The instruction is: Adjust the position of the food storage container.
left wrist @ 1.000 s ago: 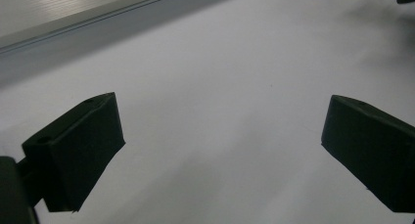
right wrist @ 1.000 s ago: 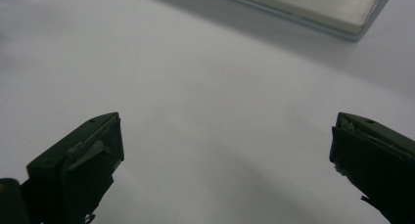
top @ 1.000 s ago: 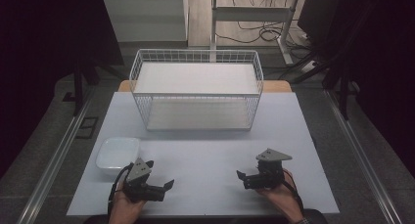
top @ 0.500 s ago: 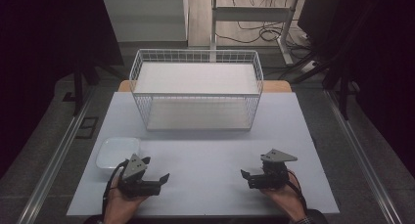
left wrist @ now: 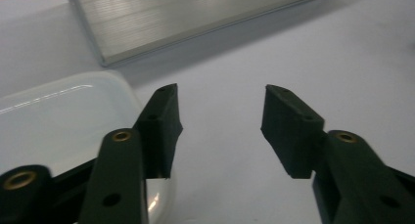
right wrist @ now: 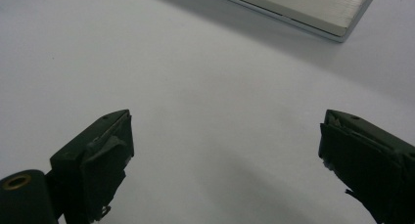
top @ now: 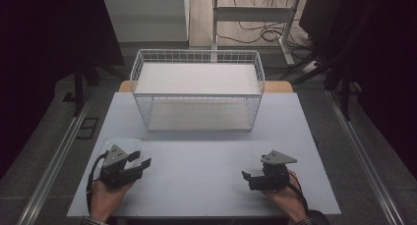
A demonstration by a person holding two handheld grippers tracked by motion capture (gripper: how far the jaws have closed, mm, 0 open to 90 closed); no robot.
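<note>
**Left gripper narrowed beside the clear container; right gripper held wide over bare table**

A white wire basket (top: 196, 95) is set at the far middle of the pale table (top: 206, 151), with a flat white panel (top: 196, 78) laid across its top and a second one seen through the mesh at its base. In the left gripper view a grey board (left wrist: 186, 18) with a thin edge is seen lying far ahead on the table surface; whether it is the basket's base cannot be told. Beyond the table, cables and a white frame are seen on the floor. Nothing is placed between the two grippers, and the near middle of the table is left bare.

A shallow clear plastic container (top: 120, 145) is found at the near left of the table, just beyond the left gripper (top: 140, 163). In the left gripper view the container (left wrist: 58, 121) is seen at the left, partly covered by the left-hand jaw; whether it is touched cannot be told. The jaws of this gripper (left wrist: 220, 123) have just been closing and are now held at a middling gap, with only table surface seen between them.

The right gripper (top: 248, 178) is held at the near right, well apart from the container. Its jaws (right wrist: 225, 150) are spread wide, and nothing is gripped or touched.
</note>
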